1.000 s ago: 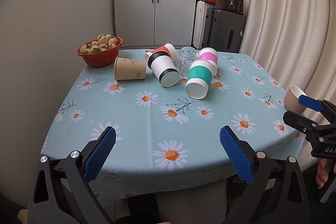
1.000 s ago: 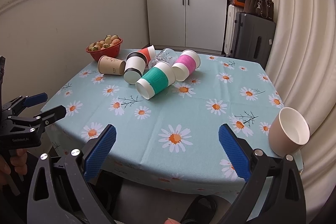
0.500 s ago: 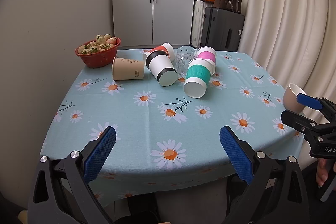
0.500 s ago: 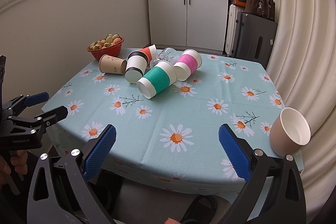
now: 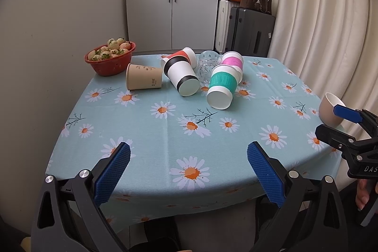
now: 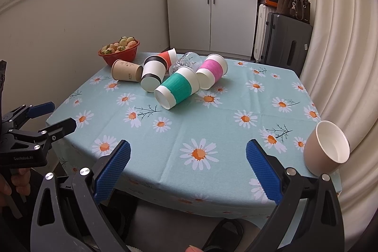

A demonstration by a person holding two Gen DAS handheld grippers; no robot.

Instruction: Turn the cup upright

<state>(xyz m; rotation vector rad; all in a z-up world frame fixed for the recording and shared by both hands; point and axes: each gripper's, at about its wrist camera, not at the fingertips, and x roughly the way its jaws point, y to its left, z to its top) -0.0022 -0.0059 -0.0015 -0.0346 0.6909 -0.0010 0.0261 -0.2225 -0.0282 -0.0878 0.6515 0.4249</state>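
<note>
Left wrist view: the left gripper (image 5: 188, 169) hangs at the near table edge, jaws spread wide, nothing between them. Ahead lies a heap of tipped cups: kraft paper cup (image 5: 144, 79), black-banded cup (image 5: 181, 78), teal-sleeved cup (image 5: 222, 86), pink-sleeved cup (image 5: 232, 61), a red cup (image 5: 183, 54) and a clear glass (image 5: 208, 65), beside the strawberry bowl (image 5: 109, 58). All are untouched, so this looks like the approach, no cup chosen yet. At far right the right gripper (image 5: 340, 122) partly hides a beige cup (image 5: 327, 106).

Right wrist view: the right gripper (image 6: 187, 168) is equally released and empty. Here that beige cup (image 6: 326, 148) shows fully, standing near the table's right edge. The tablecloth (image 6: 212, 124) is bare in front. Next move, I'd judge: reach in, clamp a toppled cup's sleeve, rotate it upright.
</note>
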